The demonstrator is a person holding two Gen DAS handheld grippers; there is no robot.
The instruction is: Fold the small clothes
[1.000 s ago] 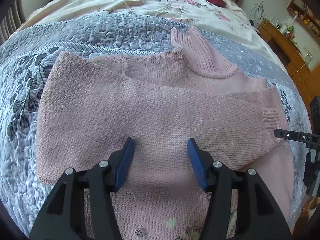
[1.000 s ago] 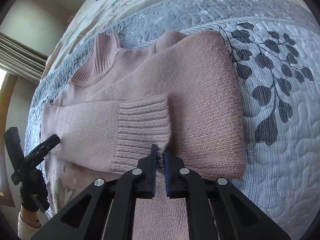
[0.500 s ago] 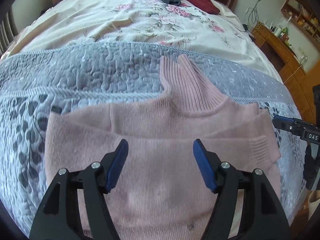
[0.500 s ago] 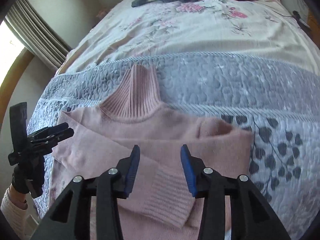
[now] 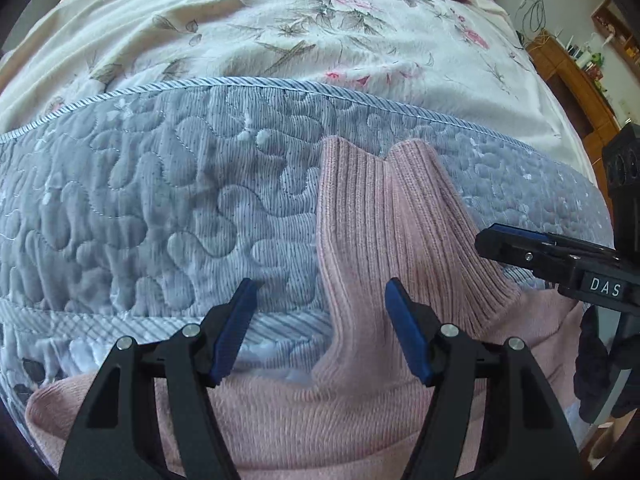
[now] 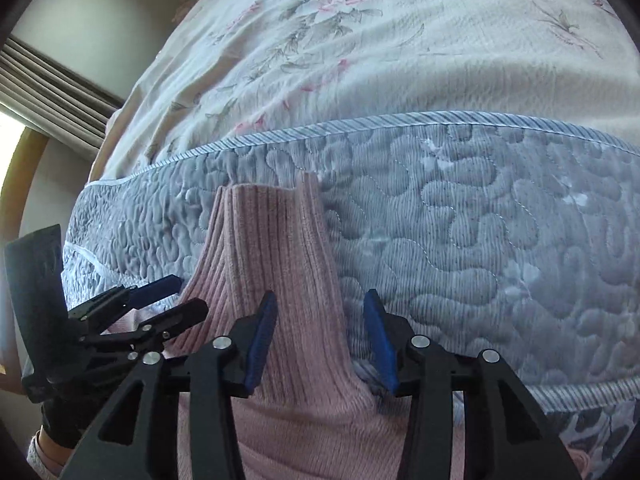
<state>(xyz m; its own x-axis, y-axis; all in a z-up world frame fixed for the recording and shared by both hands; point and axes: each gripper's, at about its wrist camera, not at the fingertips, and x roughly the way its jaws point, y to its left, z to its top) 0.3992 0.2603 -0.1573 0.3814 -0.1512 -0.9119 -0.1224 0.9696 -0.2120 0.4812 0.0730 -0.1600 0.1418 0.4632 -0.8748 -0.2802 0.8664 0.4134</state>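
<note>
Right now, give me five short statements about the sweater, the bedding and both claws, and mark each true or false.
1. The left claw is open and holds nothing. True.
2. The right claw is clamped on the sweater's cuff. False: it is open, over the ribbed collar.
3. The pink sweater lies on a grey quilt. True.
4. The collar is folded down flat. False: it extends straight out.
5. A floral sheet lies beyond the quilt. True.

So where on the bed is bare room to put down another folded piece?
Free: the grey quilt right of the pink sweater's ribbed collar, up to its striped edge, and the floral sheet beyond. Quilt left of the collar is also bare. Crowded: around the collar, where the open left hand-held gripper and open right hand-held gripper hover.
</note>
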